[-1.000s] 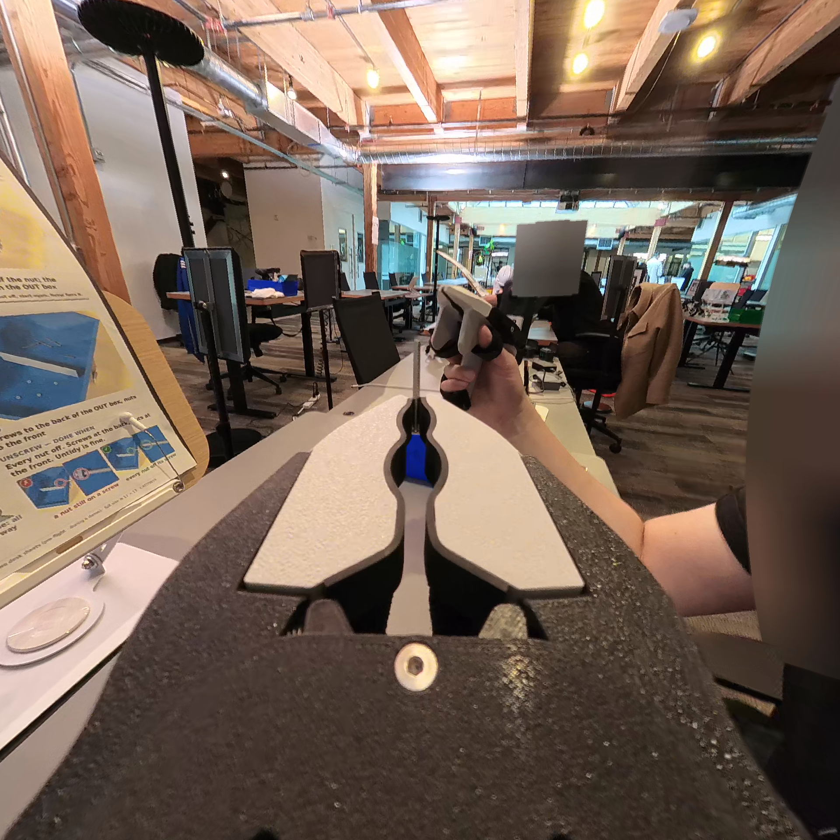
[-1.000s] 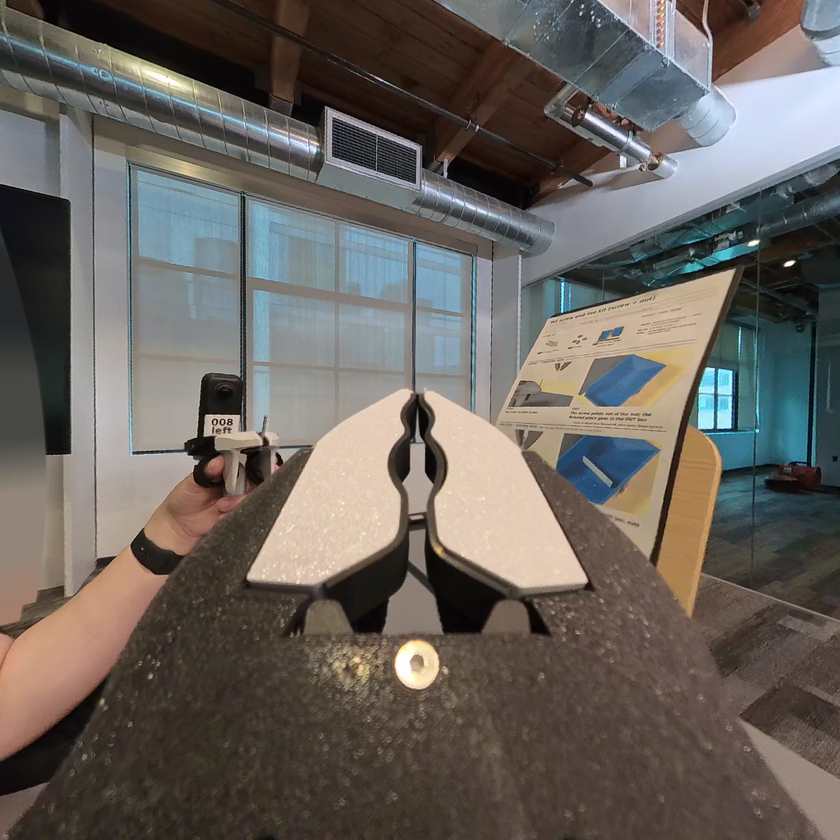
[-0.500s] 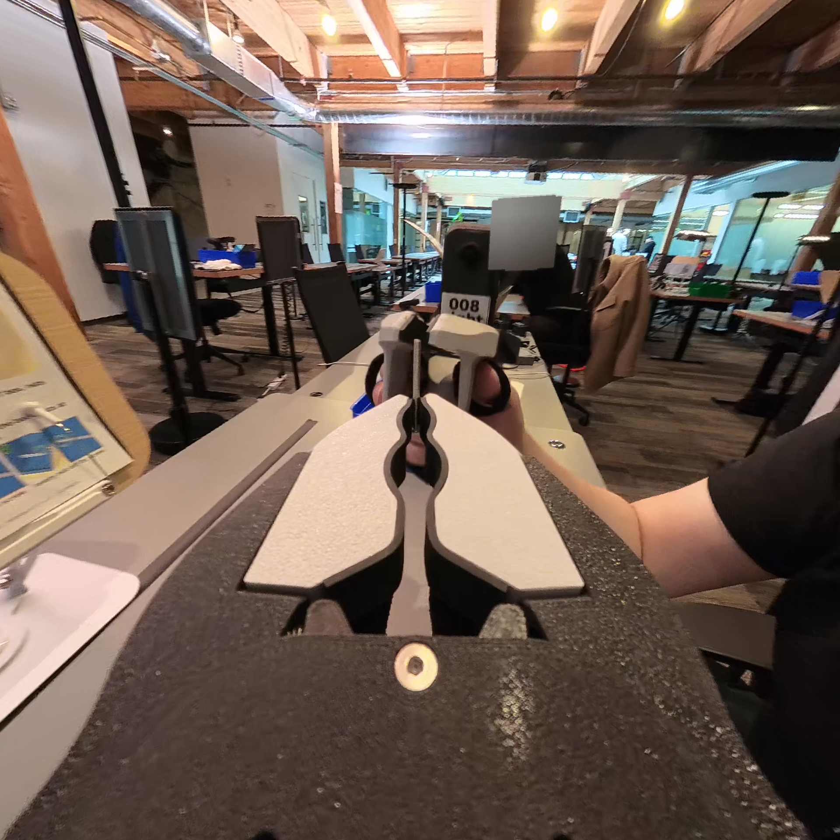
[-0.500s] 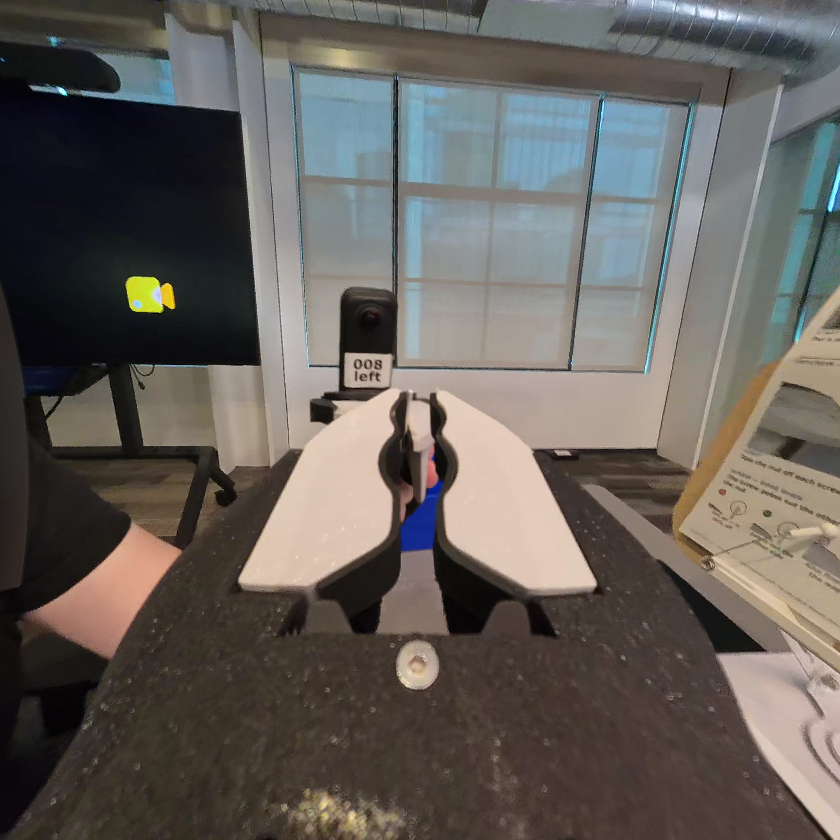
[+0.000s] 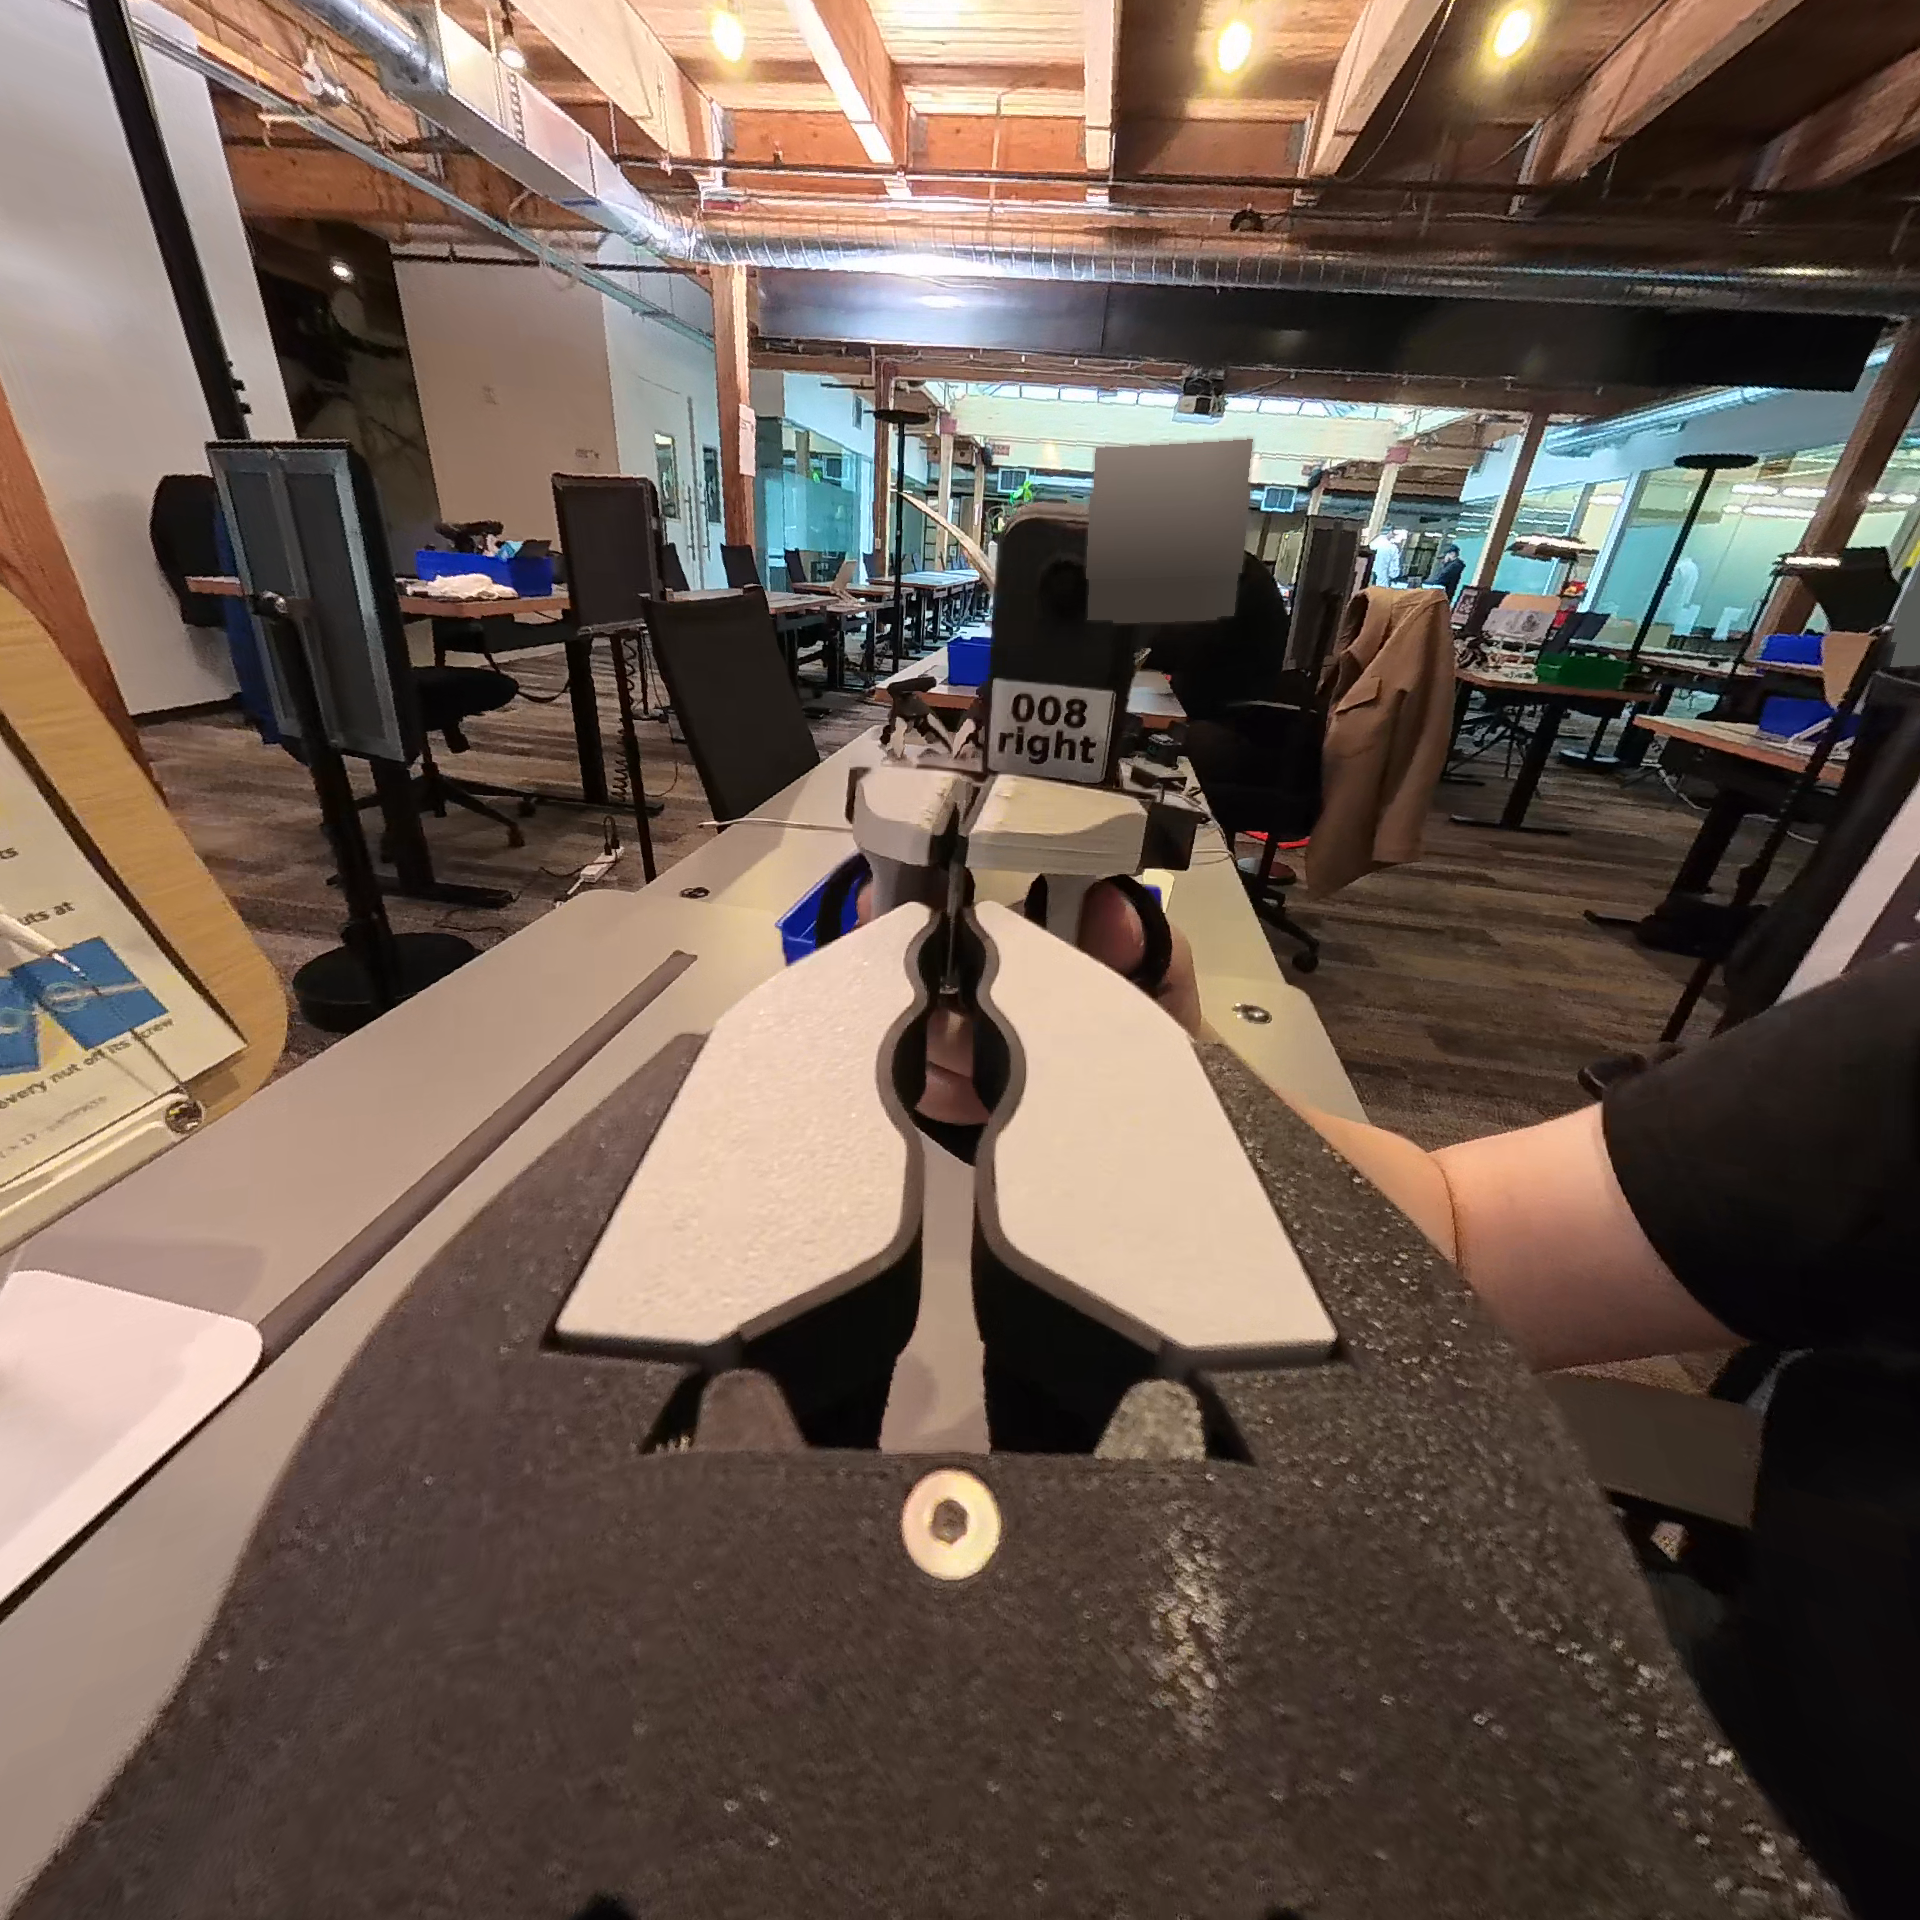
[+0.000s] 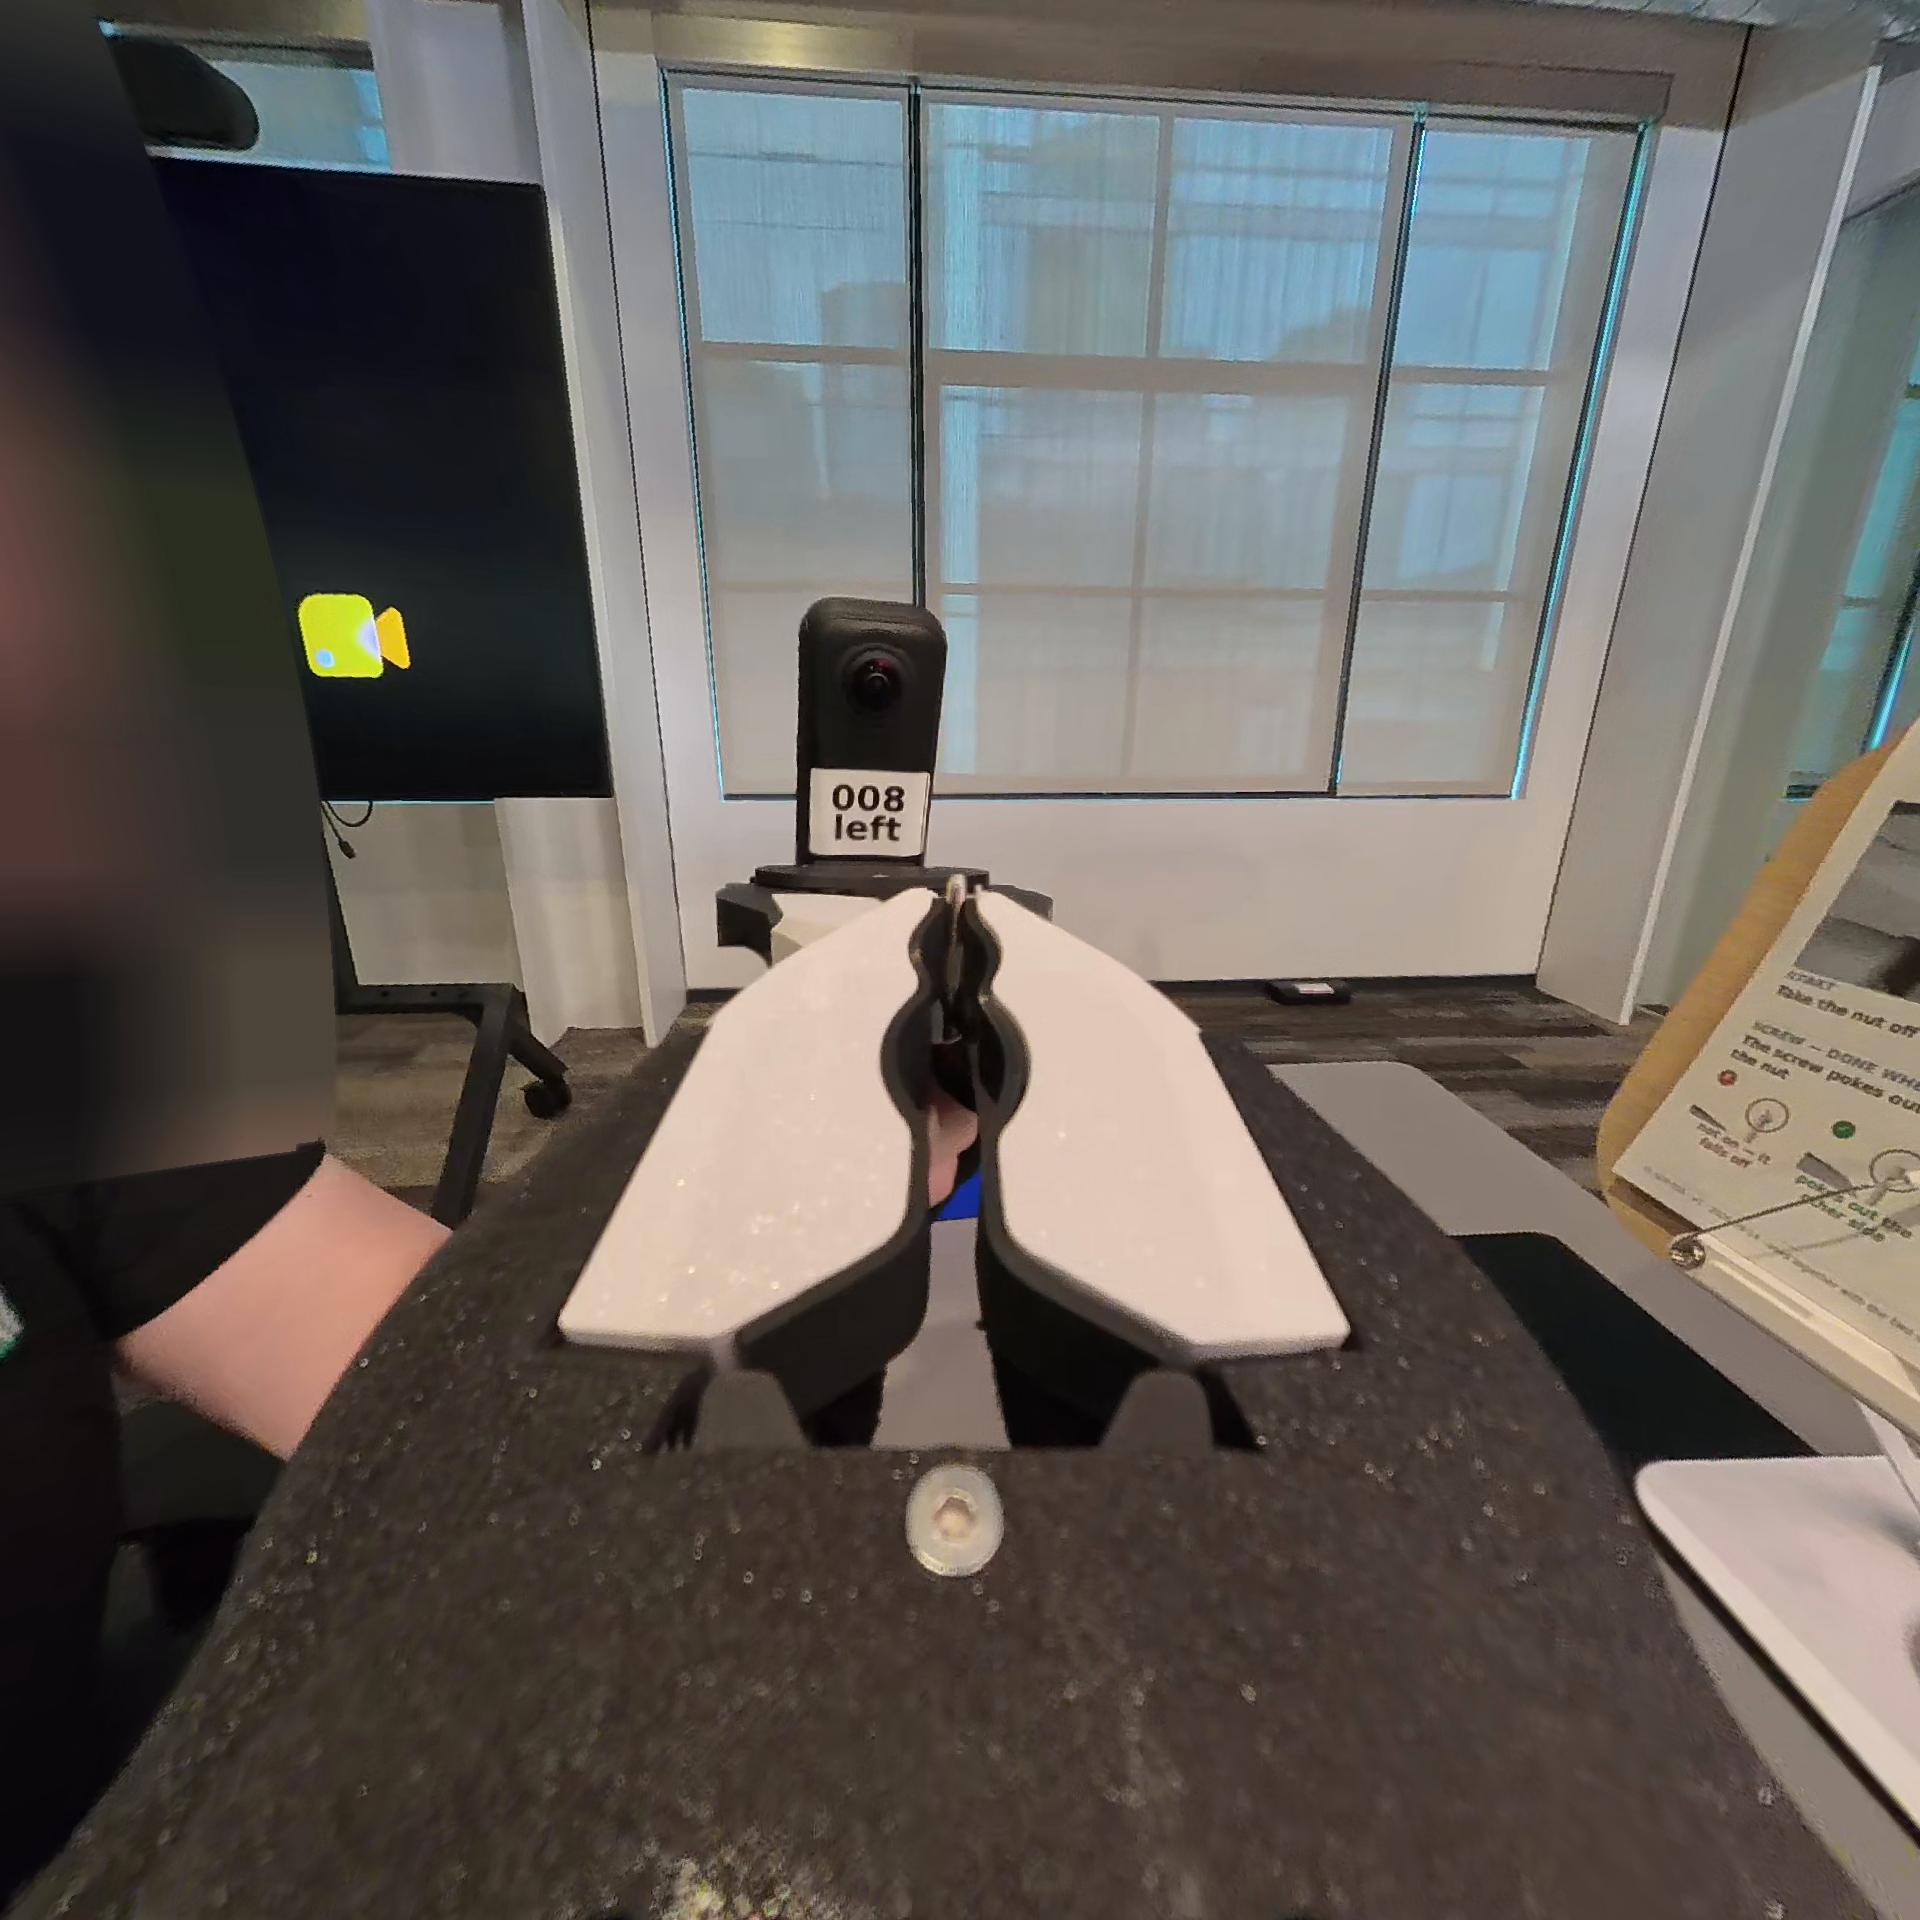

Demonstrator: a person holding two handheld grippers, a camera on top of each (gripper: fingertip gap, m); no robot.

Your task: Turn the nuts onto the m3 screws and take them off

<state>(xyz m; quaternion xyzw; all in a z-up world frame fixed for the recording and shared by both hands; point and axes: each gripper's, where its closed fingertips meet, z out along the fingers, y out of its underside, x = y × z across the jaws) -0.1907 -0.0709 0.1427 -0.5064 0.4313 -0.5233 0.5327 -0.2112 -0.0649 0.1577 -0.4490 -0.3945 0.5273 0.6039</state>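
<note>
The two tools meet tip to tip above the grey desk (image 5: 436,1101) — left tool (image 5: 951,920) and right tool (image 6: 956,914) both pinch one thin metal screw (image 5: 948,914), each clenched tight.

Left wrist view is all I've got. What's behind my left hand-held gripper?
Observer: A big paned window, seen from the right wrist view.
Operator: Anything beside it?
Observer: A dark screen with a small yellow icon, to the window's left in that view.
Operator: And the right hand-held gripper from its own side?
Observer: It is closed on a thin metal pin. The pin's end pokes out past the fingertips, towards the left hand-held gripper.
</note>
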